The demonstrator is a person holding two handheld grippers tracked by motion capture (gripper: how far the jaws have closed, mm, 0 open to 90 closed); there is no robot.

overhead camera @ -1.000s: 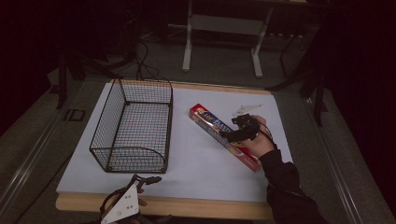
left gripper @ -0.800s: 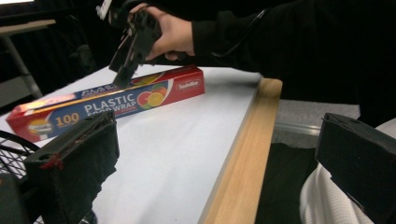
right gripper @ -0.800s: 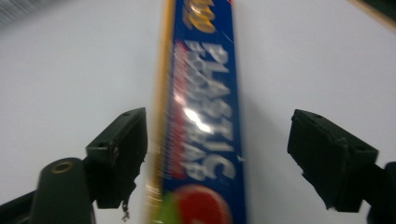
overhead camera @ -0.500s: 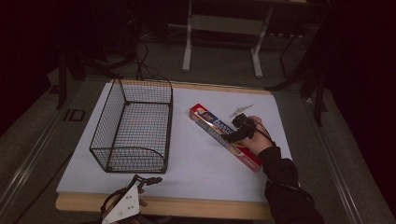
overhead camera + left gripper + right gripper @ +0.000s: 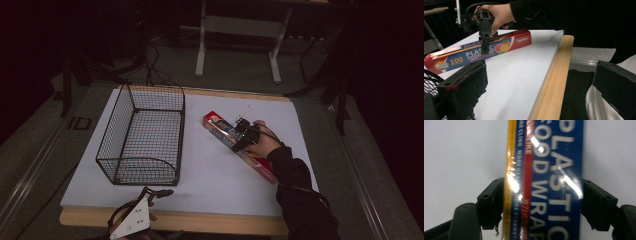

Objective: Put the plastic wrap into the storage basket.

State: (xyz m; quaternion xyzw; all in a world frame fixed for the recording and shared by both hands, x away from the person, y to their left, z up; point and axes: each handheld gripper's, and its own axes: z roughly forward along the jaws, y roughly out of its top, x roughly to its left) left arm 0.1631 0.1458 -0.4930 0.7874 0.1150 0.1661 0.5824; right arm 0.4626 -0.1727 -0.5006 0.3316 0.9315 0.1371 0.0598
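Observation:
A long red and blue plastic food wrap box (image 5: 218, 126) lies diagonally on the white table top, right of centre. My right gripper (image 5: 242, 137) stands over its middle, one jaw against each long side, shut on the box (image 5: 549, 182) while it rests on the table. The left gripper view shows the same box (image 5: 461, 56) with the right gripper (image 5: 484, 47) pointing down onto it, held by a hand. My left gripper (image 5: 156, 192) sits at the front table edge, its jaws (image 5: 536, 72) wide open with nothing between them.
A black wire basket (image 5: 150, 88) stands empty on the left half of the table; its rim (image 5: 429, 80) is just beside my left jaw. The wooden front edge (image 5: 554, 75) runs close by. Table legs and cables stand on the floor beyond.
My right gripper has shifted a little left and settled onto the wrap box. The box, the basket and my left gripper have stayed put.

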